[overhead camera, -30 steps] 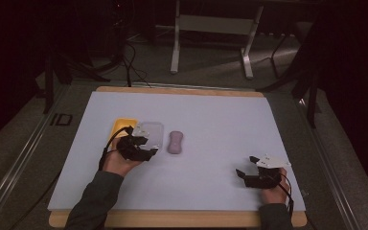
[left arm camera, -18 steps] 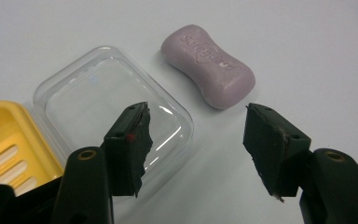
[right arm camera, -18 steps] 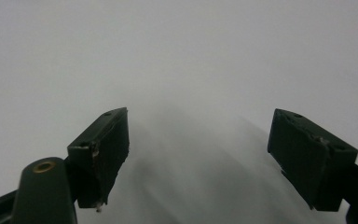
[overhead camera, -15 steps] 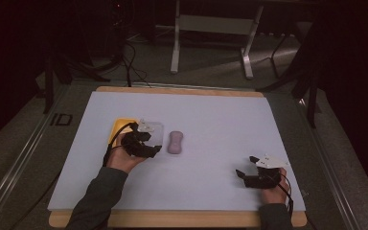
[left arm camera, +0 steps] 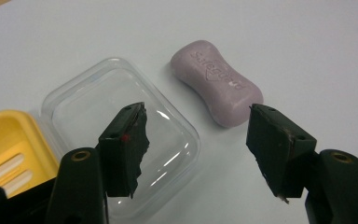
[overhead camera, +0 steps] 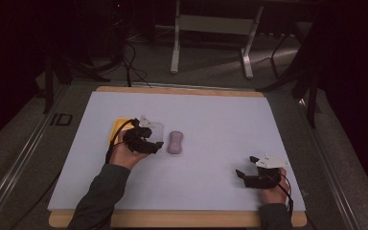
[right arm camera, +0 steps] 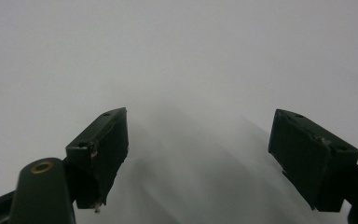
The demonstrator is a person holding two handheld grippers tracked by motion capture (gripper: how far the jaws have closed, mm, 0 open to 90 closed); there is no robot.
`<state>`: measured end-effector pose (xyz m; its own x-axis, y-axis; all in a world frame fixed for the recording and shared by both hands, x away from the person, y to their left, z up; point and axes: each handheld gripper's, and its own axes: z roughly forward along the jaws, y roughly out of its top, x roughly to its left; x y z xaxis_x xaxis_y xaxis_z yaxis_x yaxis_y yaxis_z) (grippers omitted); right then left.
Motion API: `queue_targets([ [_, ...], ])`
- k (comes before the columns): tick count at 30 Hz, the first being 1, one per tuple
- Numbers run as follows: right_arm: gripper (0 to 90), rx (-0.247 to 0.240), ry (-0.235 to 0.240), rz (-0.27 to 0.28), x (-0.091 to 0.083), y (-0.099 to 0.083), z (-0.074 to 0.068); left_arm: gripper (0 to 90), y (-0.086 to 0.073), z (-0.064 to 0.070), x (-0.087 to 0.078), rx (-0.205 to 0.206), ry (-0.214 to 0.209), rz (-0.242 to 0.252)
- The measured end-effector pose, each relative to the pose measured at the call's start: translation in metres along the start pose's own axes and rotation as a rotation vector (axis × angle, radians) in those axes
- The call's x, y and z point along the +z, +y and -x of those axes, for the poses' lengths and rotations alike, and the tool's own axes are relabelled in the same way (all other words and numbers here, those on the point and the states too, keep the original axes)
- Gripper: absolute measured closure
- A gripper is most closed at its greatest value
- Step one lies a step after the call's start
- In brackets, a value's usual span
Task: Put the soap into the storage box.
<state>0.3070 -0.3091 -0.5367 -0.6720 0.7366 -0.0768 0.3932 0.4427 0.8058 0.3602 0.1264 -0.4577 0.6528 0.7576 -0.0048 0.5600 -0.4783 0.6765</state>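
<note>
Soap [left arm camera: 216, 83] just beyond open left gripper [left arm camera: 196, 140]

Soap bar [left arm camera: 216, 82]: pale purple/lilac w/ embossed lettering. Lid [left arm camera: 121, 135]: clear, see-through plastic. Soap dish [left arm camera: 9, 144]: bright yellow, paler ridges inside. Table sheet [overhead camera: 220, 120]: plain white-lavender, light wood border. Both grippers [left arm camera: 196, 140] [right arm camera: 205, 154]: black jaws, brass-coloured screws.

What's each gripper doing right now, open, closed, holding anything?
Left gripper: open, holding nothing, above the clear lid beside the purple soap bar.
Right gripper: open, holding nothing, over the white mat.
</note>
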Motion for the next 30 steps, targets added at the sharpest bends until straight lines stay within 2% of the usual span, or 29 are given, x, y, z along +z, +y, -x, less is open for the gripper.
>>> queue_targets([
  [6, 19.4, 0.001, 0.001, -0.004, 0.000, 0.000, 0.000, 37.5, 0.007, 0.002, 0.004, 0.005, -0.006, -0.005],
  [11, 19.2, 0.005, 0.003, -0.006, 0.000, 0.000, 0.000, 37.4, 0.011, 0.002, 0.004, -0.007, -0.048, 0.002],
  [21, 19.2, 0.005, 0.004, -0.004, 0.000, 0.000, 0.000, 36.6, 0.012, -0.002, 0.011, -0.033, -0.043, -0.015],
  [30, 19.2, 0.004, 0.003, -0.003, 0.000, 0.000, 0.000, 36.1, 0.017, 0.000, 0.020, -0.018, -0.049, -0.047],
])
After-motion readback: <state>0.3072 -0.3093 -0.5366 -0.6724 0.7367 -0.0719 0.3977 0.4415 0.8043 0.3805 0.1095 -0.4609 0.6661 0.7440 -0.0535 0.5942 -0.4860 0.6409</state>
